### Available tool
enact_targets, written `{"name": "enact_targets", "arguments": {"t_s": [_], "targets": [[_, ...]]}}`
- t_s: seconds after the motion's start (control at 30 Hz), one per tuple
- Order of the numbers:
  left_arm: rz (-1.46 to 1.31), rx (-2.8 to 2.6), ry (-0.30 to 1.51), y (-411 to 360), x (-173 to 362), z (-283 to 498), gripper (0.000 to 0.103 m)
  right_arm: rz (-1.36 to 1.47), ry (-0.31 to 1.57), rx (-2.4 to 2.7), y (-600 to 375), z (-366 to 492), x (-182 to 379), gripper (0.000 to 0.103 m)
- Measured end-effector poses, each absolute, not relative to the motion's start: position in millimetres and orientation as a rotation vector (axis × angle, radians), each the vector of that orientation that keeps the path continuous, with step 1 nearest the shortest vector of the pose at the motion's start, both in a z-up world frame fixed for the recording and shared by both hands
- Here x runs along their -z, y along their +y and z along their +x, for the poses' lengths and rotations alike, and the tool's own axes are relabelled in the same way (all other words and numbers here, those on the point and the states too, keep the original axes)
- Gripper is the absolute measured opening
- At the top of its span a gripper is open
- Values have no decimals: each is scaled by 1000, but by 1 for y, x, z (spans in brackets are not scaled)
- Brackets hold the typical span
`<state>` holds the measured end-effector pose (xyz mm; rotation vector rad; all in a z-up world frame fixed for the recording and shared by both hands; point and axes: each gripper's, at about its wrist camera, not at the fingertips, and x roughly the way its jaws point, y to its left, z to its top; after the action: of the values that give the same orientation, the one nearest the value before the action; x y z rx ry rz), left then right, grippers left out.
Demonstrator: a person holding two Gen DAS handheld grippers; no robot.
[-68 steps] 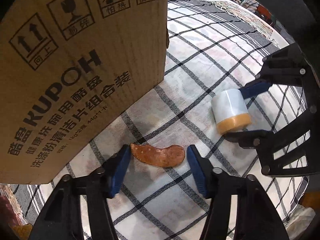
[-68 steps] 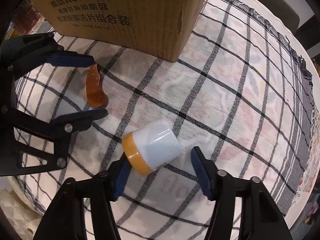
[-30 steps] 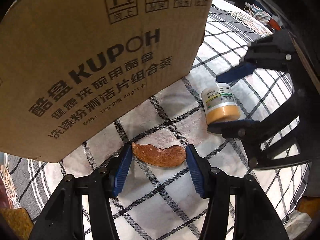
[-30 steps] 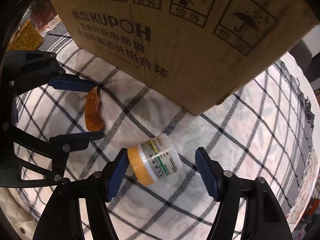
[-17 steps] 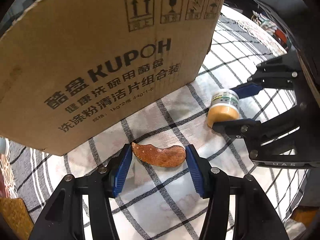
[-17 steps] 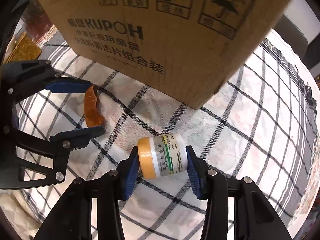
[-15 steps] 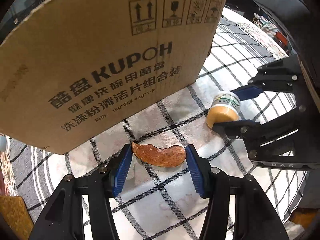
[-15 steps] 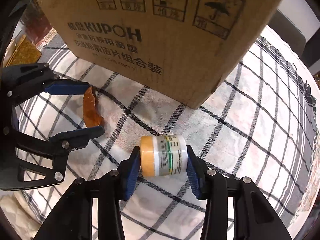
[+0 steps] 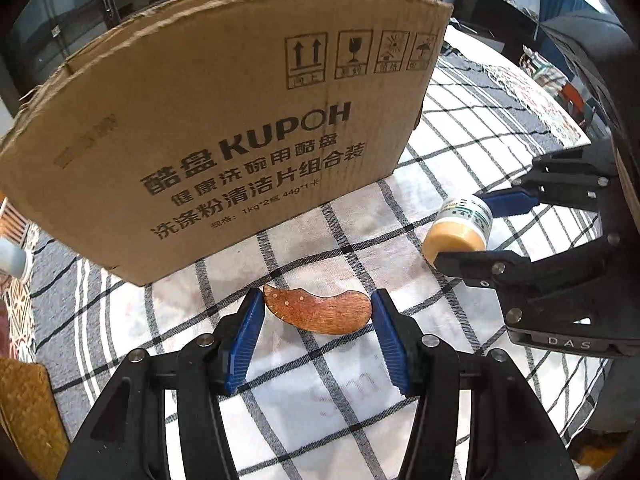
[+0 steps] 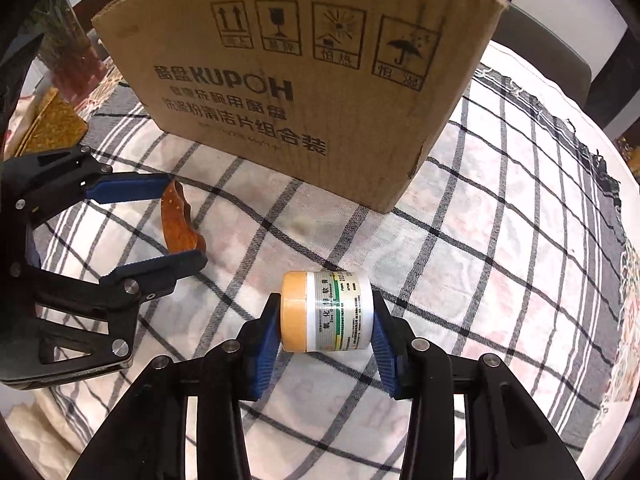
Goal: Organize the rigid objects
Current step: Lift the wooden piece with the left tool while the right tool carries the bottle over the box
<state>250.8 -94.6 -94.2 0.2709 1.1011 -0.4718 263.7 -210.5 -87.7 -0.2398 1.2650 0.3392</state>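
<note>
My left gripper (image 9: 318, 308) is shut on a curved brown wooden piece (image 9: 320, 310), its blue pads touching both ends, and holds it above the checked cloth. In the right wrist view that same wooden piece (image 10: 176, 224) shows at the left inside the left gripper (image 10: 160, 220). My right gripper (image 10: 326, 312) is shut on a small white jar with an orange lid (image 10: 326, 312), held sideways by lid and base. The left wrist view shows that jar (image 9: 460, 228) at the right, in the right gripper (image 9: 468, 228). An open cardboard box (image 9: 208, 128) stands just behind both.
The checked cloth (image 10: 500, 248) covers a round table with its edge at the right. A woven mat (image 9: 24, 408) lies at the left edge, with a potted plant (image 10: 68, 52) behind it. A chair (image 10: 552, 56) stands beyond the table.
The right gripper has closed on the jar and lifted it. Both grippers have risen with their objects, so the box's top rim now shows.
</note>
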Motion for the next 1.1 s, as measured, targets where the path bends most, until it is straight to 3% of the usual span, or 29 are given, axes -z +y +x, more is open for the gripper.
{"name": "enact_targets", "arguments": {"t_s": [1.1], "targets": [[38, 302, 820, -40, -24, 227, 54, 0, 919, -255, -191, 241, -39, 42]]}}
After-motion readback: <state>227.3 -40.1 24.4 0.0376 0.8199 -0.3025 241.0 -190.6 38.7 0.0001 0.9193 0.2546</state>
